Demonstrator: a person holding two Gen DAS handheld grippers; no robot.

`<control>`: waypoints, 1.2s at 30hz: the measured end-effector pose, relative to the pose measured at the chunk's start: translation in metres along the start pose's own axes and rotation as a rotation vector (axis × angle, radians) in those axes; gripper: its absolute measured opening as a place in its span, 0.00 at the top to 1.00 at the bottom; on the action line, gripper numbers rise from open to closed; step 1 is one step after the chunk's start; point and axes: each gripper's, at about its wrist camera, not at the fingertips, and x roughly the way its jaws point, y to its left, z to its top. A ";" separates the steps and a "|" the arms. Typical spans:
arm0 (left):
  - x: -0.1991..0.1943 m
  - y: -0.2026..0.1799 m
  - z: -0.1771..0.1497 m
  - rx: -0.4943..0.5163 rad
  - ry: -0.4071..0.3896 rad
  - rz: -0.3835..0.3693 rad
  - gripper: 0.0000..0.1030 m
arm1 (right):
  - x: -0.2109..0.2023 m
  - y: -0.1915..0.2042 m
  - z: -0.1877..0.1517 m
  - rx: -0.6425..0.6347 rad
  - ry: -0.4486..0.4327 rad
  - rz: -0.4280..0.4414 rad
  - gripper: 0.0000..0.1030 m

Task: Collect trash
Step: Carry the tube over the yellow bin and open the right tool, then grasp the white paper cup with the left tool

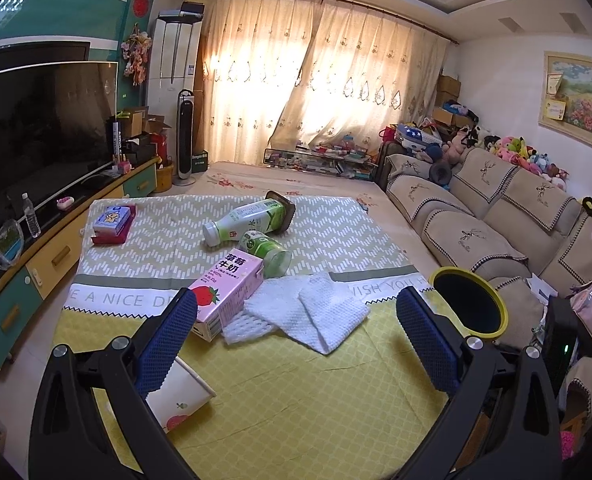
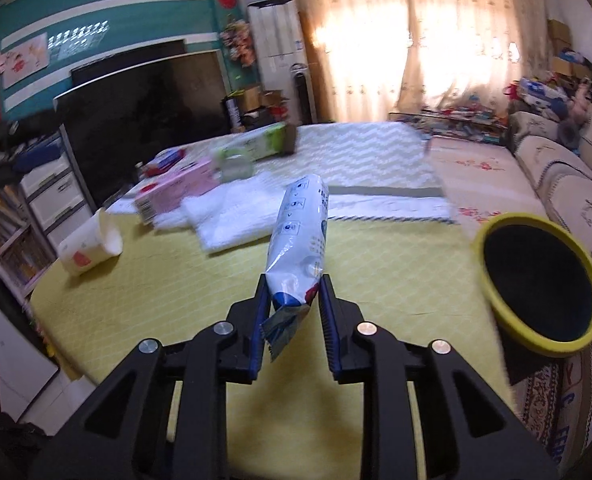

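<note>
The right hand-held gripper (image 2: 292, 300) is clamped on a white and blue wrapper (image 2: 298, 236). Its two pads press the lower end of the wrapper, and the rest of it stands up and leans away, above the yellow cloth (image 2: 200, 304) of the bench. This view is blurred.

The left hand-held gripper (image 1: 296, 320) has its fingers (image 1: 168, 344) wide apart, and nothing is between them. It hangs over the near part of the bench.

A round bin (image 1: 470, 304) with a yellow rim and a black inside is at the right side of the bench, near the sofa (image 1: 492, 200).

More trash lies on the bench. A paper cup (image 1: 180, 400) is on its side, just under the left finger. A pink carton (image 1: 228, 292) lies beside some white towels (image 1: 312, 312) and touches them. Behind the carton is a green can (image 1: 266, 252) on its side, and behind that a green bottle (image 1: 248, 220), also lying. A small blue box (image 1: 114, 220) is far at the left edge, on a red thing.

A television (image 1: 36, 128) stands at the left, and the curtains (image 1: 316, 80) are bright at the back.
</note>
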 end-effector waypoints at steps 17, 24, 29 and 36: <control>0.013 -0.009 -0.002 0.009 0.027 -0.008 0.05 | 0.003 -0.184 0.004 0.241 -0.004 -0.440 0.75; 0.017 -0.003 -0.003 0.000 0.034 0.000 0.05 | -0.003 -0.198 0.003 0.285 -0.052 -0.459 0.52; 0.018 0.005 -0.009 -0.012 0.046 0.009 0.05 | -0.019 -0.175 0.012 0.272 -0.102 -0.416 0.50; 0.005 0.026 -0.026 -0.037 0.062 0.063 0.05 | -0.022 -0.136 0.027 0.222 -0.131 -0.333 0.47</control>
